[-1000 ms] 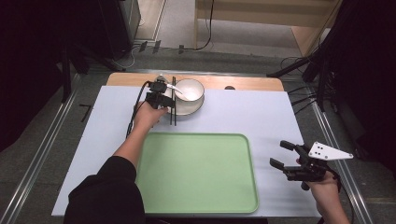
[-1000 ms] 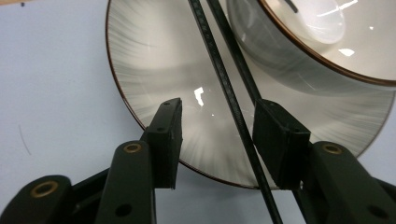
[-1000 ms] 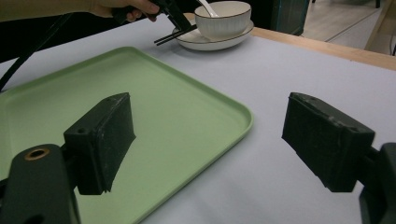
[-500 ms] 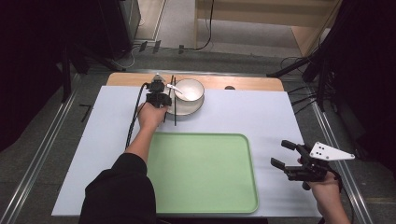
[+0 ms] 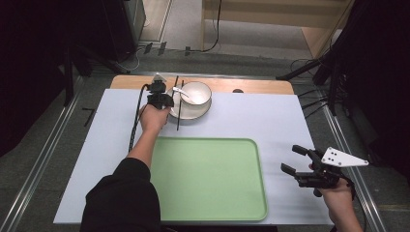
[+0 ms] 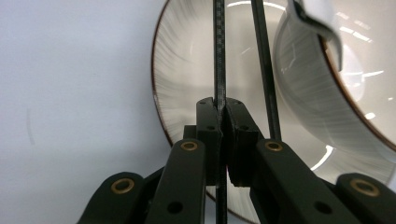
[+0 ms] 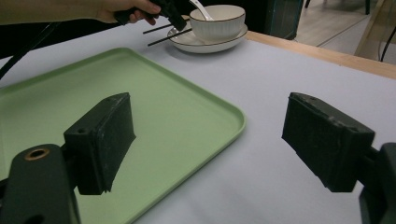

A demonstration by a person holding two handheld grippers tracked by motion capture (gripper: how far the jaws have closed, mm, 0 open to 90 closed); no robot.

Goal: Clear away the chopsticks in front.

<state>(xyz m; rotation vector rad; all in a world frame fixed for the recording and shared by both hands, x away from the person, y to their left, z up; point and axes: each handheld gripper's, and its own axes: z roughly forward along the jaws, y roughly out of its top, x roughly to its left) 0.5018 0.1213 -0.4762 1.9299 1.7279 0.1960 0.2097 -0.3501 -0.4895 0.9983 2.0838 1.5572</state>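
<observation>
We see the left tongs [image 5: 168, 101] at the far edge of the tabletop [image 5: 270, 116], left of its middle, where their jaws have just been closing and now pinch one black chopstick [image 6: 219, 56] between the pads. That chopstick lies across the left rim of a white plate [image 6: 187, 84] with a thin brown edge, and its near end reaches past the plate toward the tray. A second chopstick [image 6: 265, 70] lies just beside it to the right, free of the jaws, running close to the first. On the plate stands a white bowl [image 5: 196, 93] with a white spoon [image 5: 182, 92] leaning in it, its handle toward the tongs; bowl and spoon sit just beside the grip, crowding it on that side.

A pale green tray [image 5: 208, 179] takes up the near middle of the tabletop, between us and the plate, with nothing on it. Our right tongs [image 5: 296, 162] hover at the near right corner, just beside the tray's right rim, jaws wide apart and holding nothing.

The tabletop is covered in a light grey-white sheet, with a strip of bare wood [image 5: 251, 86] showing along the far edge. Beyond it we see a grey floor with cables [image 5: 212, 34], dark stands at both sides and pale wooden furniture [image 5: 270, 19] at the back.
</observation>
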